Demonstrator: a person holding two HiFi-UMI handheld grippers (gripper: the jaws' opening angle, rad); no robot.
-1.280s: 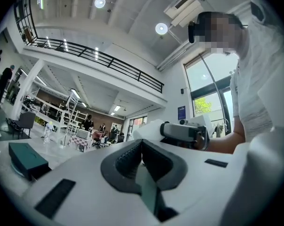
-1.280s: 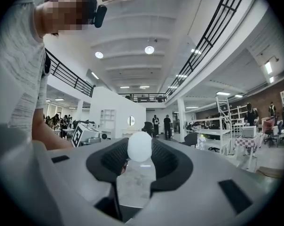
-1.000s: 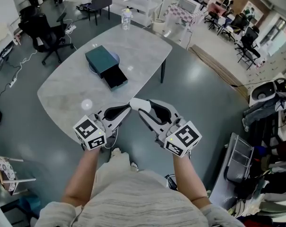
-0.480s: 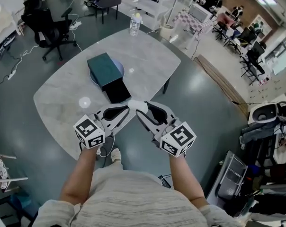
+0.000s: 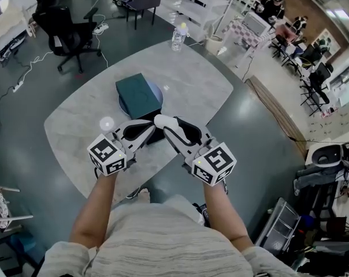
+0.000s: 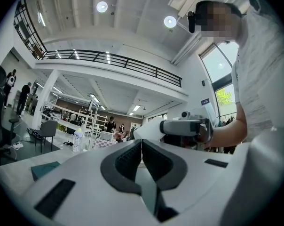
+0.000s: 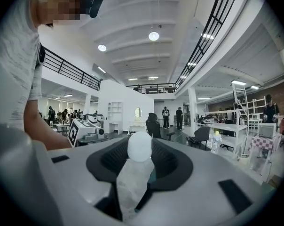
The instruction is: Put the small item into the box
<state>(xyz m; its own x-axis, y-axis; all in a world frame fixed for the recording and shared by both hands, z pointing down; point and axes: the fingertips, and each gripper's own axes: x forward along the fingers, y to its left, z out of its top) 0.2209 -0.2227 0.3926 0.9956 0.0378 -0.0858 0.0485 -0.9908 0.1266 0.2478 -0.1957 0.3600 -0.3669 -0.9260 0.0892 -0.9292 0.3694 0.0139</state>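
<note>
Two claws, one item, one box. Change over the last second: the person has stepped up to the desk point(image 5: 76, 126), so both claws, earlier over bare floor short of its edge, now hang over its near part, just in front of the teal box point(image 5: 138, 94). Reading: the carry looks nearly done and the placing remains. Right claw point(image 5: 163, 123): jaws fairly wide apart, pads pressed on the small white item point(image 7: 139, 146), whose round end shows at the tips. The item is above the desk and not yet in the box. Left claw point(image 6: 141, 142): jaws fully together, nothing between them, tips close beside the right claw's.
</note>
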